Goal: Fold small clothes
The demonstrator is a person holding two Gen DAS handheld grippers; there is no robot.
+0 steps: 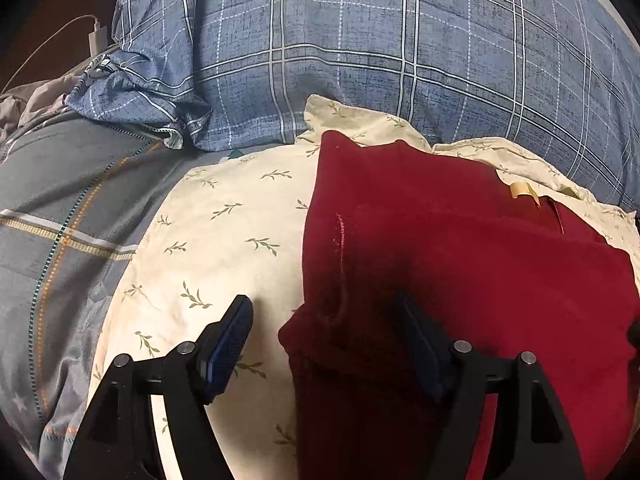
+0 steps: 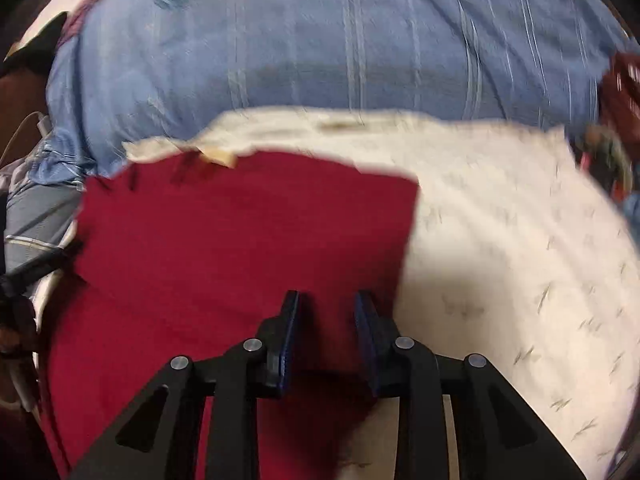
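A dark red garment lies partly folded on a cream leaf-print cloth, with a tan label near its far edge. My left gripper is wide open; its jaws straddle the garment's near left corner. In the right wrist view, which is blurred, the same red garment fills the left half over the cream cloth. My right gripper is open with a narrower gap, just above the garment's near right edge, with nothing between its jaws.
A blue plaid pillow lies behind the cream cloth. A grey striped bedcover spreads to the left. A white charger and cable sit at the far left. Dark red and multicoloured items lie at the right edge.
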